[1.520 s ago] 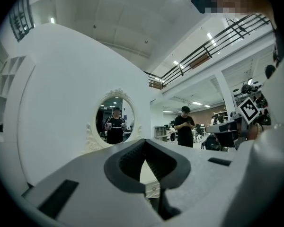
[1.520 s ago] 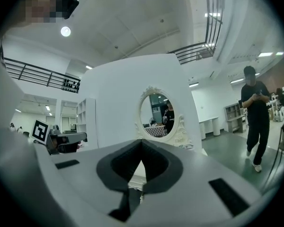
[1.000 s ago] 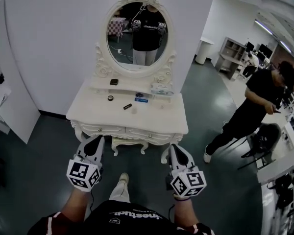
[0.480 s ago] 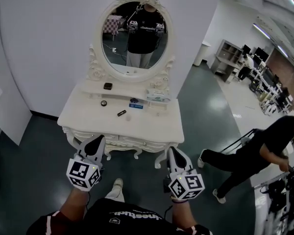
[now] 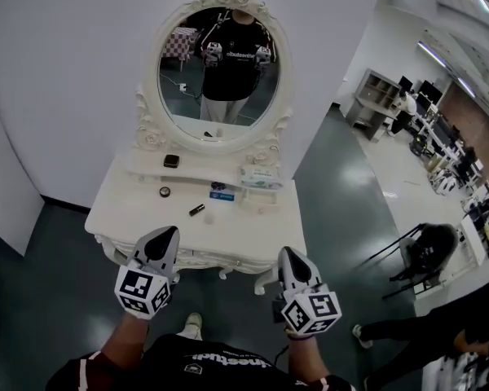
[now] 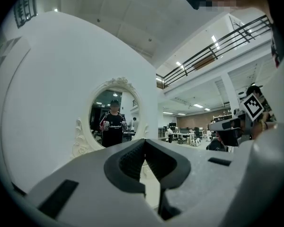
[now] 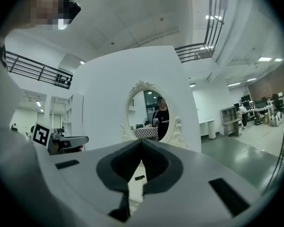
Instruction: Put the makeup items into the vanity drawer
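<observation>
We hold both claws level, facing vanity table (image 5: 257, 233).
- Left claw (image 5: 166, 235): at 7 o'clock of tabletop, jaws pressed together, nothing between.
- Right claw (image 5: 288, 256): at 5 o'clock, likewise closed, empty.
- Makeup items all lie on table, none in drawer.
- Dark compact (image 5: 171, 160): on raised shelf, 11 o'clock.
- Round jar (image 5: 165, 191): just below shelf, 10 o'clock.
- Lipstick tube (image 5: 196, 209): near centre.
- Blue packet (image 5: 220, 192): 12 o'clock.
- Pale box (image 5: 261, 177): 1 o'clock.
- Vanity drawer (image 5: 214, 260): front under table edge, between claws, not pulled out.
- Oval mirror (image 5: 220, 63): behind table, reflects us.
</observation>
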Motion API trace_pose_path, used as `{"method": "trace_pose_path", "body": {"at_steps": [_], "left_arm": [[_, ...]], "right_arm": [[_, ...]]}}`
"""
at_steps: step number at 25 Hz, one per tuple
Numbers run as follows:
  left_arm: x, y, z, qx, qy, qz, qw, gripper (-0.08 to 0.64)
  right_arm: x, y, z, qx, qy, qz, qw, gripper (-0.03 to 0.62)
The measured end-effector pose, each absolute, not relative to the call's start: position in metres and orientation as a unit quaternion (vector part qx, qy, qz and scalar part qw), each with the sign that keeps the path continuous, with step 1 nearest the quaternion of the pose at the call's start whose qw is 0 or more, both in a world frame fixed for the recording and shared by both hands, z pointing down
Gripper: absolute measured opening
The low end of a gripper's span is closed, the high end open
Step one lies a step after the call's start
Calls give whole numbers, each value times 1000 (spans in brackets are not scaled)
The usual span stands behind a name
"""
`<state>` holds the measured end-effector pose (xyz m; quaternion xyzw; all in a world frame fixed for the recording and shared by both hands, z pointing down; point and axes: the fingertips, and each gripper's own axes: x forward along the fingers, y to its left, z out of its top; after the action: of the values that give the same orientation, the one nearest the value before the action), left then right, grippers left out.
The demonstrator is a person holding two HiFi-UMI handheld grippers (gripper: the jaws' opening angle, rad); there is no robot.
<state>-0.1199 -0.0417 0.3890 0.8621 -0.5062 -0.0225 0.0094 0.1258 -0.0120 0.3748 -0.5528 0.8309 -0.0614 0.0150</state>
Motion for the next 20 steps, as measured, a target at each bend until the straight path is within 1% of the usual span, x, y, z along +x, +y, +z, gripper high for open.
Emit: {"method": "trace_pose_path", "body": {"at_steps": [10,20], "left_arm": [[-133,-119,391,867,-497,-25,22,5],[-143,-174,394,878,-477,-32,23,5]], "right_arm": [[106,-91,370,-555,830,-60,7,3],[90,-137,366,-569,821,-50,5,3]]}}
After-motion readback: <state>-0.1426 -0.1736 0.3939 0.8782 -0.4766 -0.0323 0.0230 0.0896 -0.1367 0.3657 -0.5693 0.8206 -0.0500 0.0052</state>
